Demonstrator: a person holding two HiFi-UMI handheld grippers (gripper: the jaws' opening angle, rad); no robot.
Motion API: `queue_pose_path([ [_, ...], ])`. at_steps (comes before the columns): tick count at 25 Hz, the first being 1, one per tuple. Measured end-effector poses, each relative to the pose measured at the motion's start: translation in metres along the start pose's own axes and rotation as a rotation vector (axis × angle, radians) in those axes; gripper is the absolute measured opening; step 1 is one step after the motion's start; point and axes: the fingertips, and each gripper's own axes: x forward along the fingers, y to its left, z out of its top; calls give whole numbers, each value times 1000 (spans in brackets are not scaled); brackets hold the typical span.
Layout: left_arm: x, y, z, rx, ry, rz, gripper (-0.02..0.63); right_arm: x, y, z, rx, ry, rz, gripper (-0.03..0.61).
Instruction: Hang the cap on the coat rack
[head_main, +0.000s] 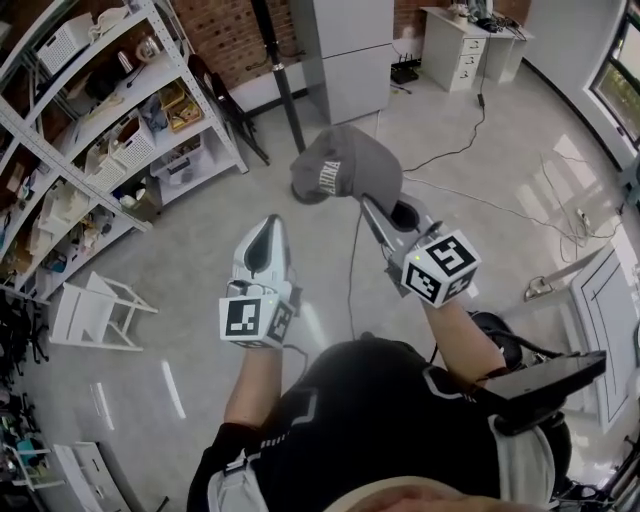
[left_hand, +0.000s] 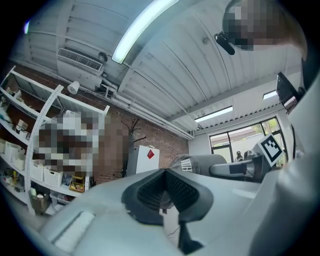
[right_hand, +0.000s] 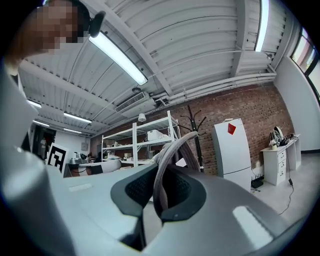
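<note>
The right gripper (head_main: 374, 210), jaws nearly together, pinches the cap (head_main: 345, 163) by its edge at upper centre. It is raised toward the coat rack (head_main: 283, 75), likely for hooking. The left gripper (head_main: 268, 228) is closed and empty. Baskets (head_main: 137, 148) on the shelves (head_main: 110, 120) at upper left hold small goods.
</note>
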Motion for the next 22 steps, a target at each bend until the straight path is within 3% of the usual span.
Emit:
queue_pose_path([
  [11, 72, 4, -3, 47, 35, 55, 5, 32, -71, 11, 27, -20, 66, 34],
  [22, 122, 59, -10, 60, 26, 60, 5, 105, -104, 6, 13, -16, 55, 35],
])
